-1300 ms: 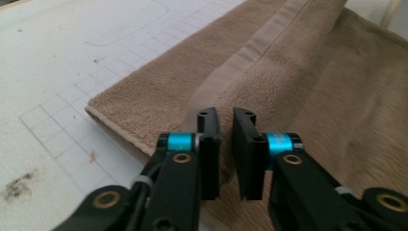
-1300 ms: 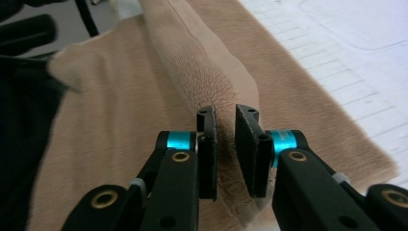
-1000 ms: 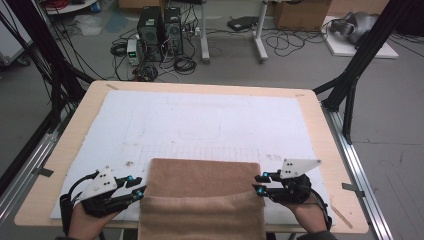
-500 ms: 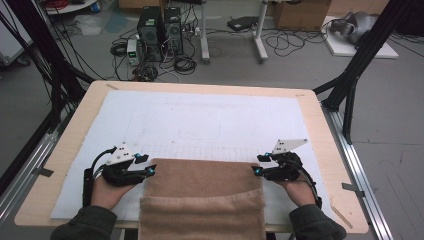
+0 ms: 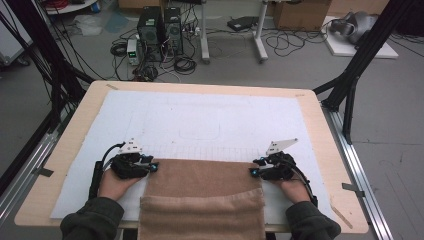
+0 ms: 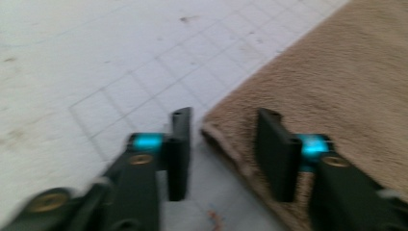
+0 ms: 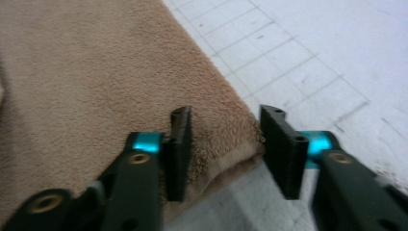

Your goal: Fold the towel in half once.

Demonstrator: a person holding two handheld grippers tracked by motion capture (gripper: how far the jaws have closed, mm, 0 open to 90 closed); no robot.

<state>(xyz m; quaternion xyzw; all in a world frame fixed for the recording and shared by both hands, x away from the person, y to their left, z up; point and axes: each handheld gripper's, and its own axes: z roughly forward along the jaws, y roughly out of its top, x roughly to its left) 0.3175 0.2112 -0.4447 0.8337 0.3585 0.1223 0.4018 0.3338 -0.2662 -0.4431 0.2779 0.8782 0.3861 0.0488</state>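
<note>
Brown towel lies flat at near edge of white gridded mat, folded, front part hanging over edge of wooden table. Left gripper at towel's far left corner, jaws parted with corner edge between them, not closed on it. Right gripper at far right corner, jaws likewise apart astride towel edge. Hands behind both grippers, sleeves dark green. Computer towers and cables on floor beyond table.
</note>
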